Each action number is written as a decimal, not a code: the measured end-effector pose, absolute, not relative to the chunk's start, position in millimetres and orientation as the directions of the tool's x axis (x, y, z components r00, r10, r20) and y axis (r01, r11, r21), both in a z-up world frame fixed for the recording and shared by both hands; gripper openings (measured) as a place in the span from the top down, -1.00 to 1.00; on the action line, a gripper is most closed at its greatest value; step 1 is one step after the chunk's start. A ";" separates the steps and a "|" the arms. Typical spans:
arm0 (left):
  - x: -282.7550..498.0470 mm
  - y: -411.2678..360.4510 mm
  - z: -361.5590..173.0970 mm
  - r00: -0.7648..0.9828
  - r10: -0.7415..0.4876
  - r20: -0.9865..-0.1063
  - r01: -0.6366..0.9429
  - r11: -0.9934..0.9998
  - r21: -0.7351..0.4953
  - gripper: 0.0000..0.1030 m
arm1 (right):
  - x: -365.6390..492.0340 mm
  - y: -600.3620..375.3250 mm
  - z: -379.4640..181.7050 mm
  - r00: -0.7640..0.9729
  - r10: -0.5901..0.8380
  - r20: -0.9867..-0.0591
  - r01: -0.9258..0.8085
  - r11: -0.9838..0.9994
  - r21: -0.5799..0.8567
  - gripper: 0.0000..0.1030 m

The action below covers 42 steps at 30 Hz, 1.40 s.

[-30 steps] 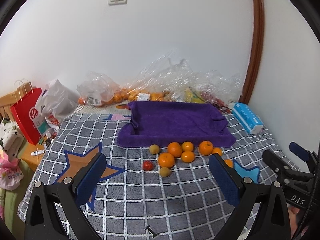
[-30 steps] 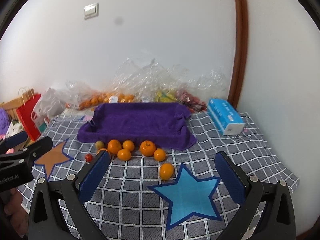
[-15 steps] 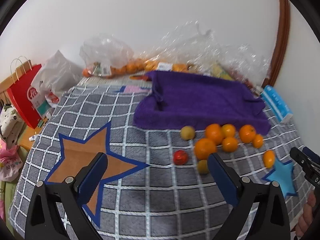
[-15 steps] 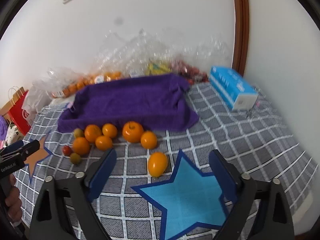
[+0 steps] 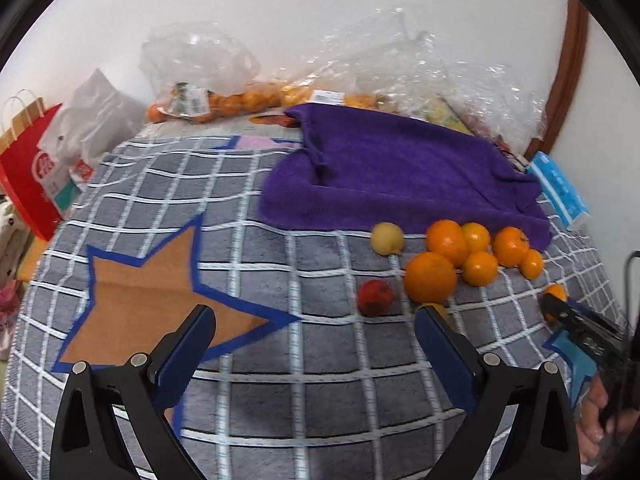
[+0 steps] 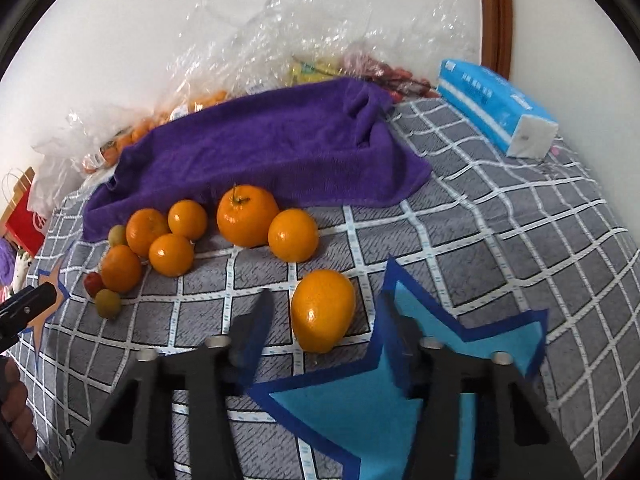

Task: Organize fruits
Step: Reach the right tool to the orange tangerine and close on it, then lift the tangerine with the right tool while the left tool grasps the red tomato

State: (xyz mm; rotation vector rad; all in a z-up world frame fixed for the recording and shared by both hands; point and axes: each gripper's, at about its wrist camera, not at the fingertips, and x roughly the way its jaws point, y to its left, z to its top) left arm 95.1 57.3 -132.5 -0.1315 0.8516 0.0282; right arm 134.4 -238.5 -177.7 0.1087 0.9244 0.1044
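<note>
Checked blanket point(image 6: 460, 240), orange point(image 6: 323, 312) between closing right gripper point(image 6: 326, 302)

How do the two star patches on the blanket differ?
The brown star lies by the left tool, the blue star under the right tool. An orange sits at the blue star's edge; the brown star is bare. Both have dark blue borders.

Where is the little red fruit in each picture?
Left wrist: the red fruit sits just right of centre, left of the biggest orange.
Right wrist: far left, mostly hidden behind an orange.
Shared landmark: the purple towel behind the fruit.
</note>
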 end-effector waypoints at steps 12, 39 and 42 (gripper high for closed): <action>106.7 35.9 -138.3 0.651 -0.025 -0.759 -0.031 0.998 -0.059 -0.77 | 126.0 -251.7 -175.6 0.620 0.143 -0.771 -0.058 0.989 0.137 0.36; 131.5 37.6 -156.3 0.609 -0.130 -0.783 0.075 0.991 -0.107 0.54 | 124.1 -247.2 -163.8 0.627 0.130 -0.768 -0.083 0.992 0.100 0.36; 127.4 41.5 -151.1 0.614 -0.135 -0.778 0.069 0.991 -0.117 0.54 | 123.2 -242.7 -156.0 0.633 0.131 -0.763 -0.093 0.991 0.093 0.36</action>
